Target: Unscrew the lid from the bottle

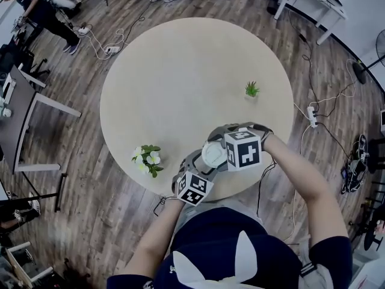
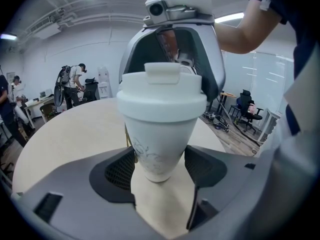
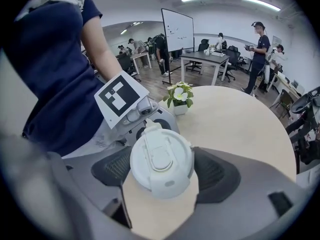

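A white tapered bottle [image 2: 159, 139] with a white flip-top lid [image 3: 161, 163] stands near the front edge of the round beige table [image 1: 180, 77]. My left gripper [image 2: 159, 168] comes in from the side, and its pads press on both sides of the bottle's lower body. From above, my right gripper [image 3: 162, 170] straddles the lid with a pad touching each side. In the head view both grippers meet at the bottle [image 1: 212, 155], which they mostly hide. The lid sits on the bottle's mouth.
A small pot of white flowers [image 1: 148, 159] stands left of the bottle and a tiny green plant [image 1: 252, 90] farther back on the right. Cables and a power strip [image 1: 311, 112] lie on the wood floor. Desks, chairs and people fill the room behind.
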`<state>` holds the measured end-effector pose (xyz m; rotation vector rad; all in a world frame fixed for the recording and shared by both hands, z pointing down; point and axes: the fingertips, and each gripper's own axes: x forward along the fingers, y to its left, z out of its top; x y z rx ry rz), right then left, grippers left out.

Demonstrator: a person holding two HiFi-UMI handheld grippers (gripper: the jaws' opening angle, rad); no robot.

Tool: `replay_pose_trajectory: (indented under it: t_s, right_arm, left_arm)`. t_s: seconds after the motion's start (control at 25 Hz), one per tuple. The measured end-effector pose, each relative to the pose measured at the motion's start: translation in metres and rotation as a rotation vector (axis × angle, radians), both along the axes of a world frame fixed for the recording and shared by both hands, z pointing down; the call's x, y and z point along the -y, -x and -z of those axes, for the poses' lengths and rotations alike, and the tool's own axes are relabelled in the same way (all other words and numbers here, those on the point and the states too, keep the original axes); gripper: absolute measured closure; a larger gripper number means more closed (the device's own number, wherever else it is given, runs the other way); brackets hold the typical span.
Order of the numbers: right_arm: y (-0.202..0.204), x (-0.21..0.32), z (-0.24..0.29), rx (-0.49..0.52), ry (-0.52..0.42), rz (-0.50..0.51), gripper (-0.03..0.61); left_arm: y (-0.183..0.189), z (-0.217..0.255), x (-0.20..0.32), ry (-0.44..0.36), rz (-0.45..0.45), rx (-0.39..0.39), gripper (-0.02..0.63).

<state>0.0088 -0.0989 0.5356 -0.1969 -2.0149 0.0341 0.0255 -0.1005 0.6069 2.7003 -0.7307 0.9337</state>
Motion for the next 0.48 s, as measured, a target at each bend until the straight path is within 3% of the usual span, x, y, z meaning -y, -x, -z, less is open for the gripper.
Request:
replay_pose_trajectory:
  t_s: [0.24,0.48]
  right_arm:
    - [0.000,0.000,0.001,0.087,-0.007,-0.099,0.181]
    - [0.000,0.008,0.011,0.271,-0.030,-0.394,0.164]
  left_arm:
    - [-0.002,0.000,-0.001,0.002,0.001,-0.002,0.290]
    - [-0.001,-0.001,-0.001,0.005,0.001,-0.003,0.290]
